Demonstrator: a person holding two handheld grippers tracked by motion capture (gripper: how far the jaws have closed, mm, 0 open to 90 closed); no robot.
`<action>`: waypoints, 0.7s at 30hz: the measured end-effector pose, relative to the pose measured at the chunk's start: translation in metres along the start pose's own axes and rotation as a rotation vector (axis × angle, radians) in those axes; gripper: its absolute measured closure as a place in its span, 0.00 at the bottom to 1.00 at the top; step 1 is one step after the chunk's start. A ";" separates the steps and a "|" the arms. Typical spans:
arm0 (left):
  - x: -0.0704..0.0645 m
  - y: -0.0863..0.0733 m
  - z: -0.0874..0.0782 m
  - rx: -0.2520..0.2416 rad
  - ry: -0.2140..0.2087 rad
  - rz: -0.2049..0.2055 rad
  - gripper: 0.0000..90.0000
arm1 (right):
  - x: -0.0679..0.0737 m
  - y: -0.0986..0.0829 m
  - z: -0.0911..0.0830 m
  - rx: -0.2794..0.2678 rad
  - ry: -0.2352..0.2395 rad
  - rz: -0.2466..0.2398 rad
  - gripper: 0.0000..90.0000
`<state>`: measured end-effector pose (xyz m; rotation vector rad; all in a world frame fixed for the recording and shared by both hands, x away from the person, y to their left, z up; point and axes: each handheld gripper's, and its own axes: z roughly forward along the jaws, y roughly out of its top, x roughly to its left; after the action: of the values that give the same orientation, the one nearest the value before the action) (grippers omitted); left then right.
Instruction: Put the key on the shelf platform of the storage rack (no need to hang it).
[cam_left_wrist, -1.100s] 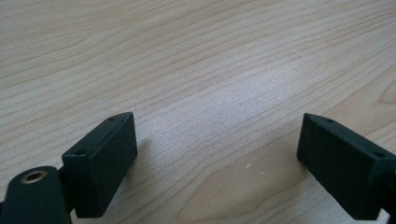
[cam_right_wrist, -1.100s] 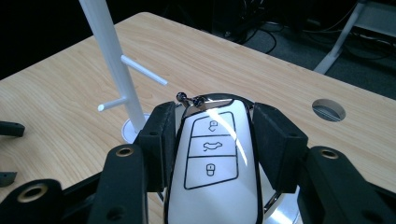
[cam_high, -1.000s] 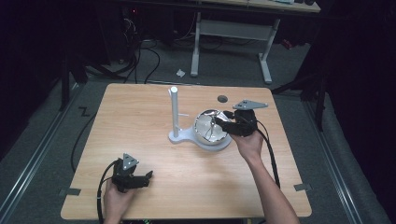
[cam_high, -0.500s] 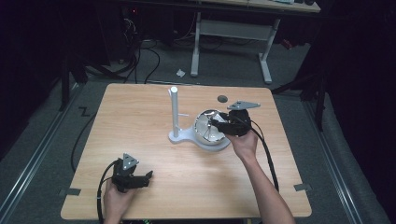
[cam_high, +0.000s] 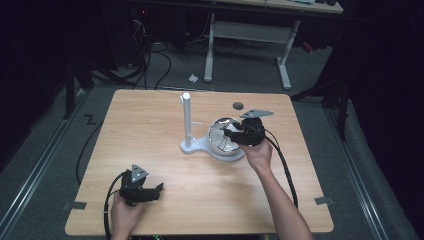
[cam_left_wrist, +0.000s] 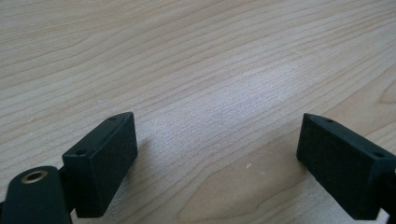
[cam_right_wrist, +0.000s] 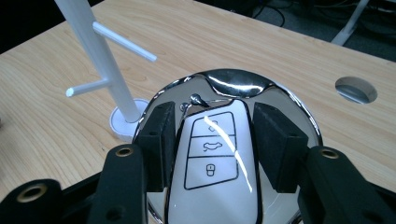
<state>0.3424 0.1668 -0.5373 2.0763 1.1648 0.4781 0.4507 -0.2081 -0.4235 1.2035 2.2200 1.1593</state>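
Observation:
A white key fob (cam_right_wrist: 212, 154) with three button icons lies in a shiny chrome dish (cam_right_wrist: 299, 116). My right gripper (cam_right_wrist: 217, 140) reaches into the dish (cam_high: 217, 137), its two black pads pressed against the fob's long sides. In the high view the right gripper (cam_high: 234, 135) sits at the dish's right side. Just left of the dish stands a white pole stand (cam_high: 186, 120) with thin pegs (cam_right_wrist: 123, 42). My left gripper (cam_high: 152, 192) rests near the table's front left, open wide over bare wood (cam_left_wrist: 217, 154).
A round cable hole (cam_high: 238, 105) is cut in the wooden table (cam_high: 150, 130) behind the dish. The right gripper's cable (cam_high: 282, 165) trails toward the front right. Dark floor, cables and a desk frame (cam_high: 285, 65) lie beyond the far edge.
My right gripper has moved left from the dish's right rim into the dish, over the key fob. The left gripper has stayed put.

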 end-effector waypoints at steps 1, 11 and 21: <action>0.000 0.000 0.000 0.000 0.000 0.000 0.14 | 0.000 0.000 0.000 0.000 0.000 0.000 0.57; 0.000 0.000 0.000 0.000 0.000 0.001 0.14 | -0.005 -0.005 0.014 0.043 -0.027 0.023 0.57; 0.000 0.000 0.000 0.000 -0.001 0.001 0.14 | -0.009 -0.008 0.022 0.056 -0.040 0.031 0.56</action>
<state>0.3425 0.1666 -0.5373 2.0768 1.1640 0.4777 0.4661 -0.2068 -0.4434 1.2772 2.2253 1.0812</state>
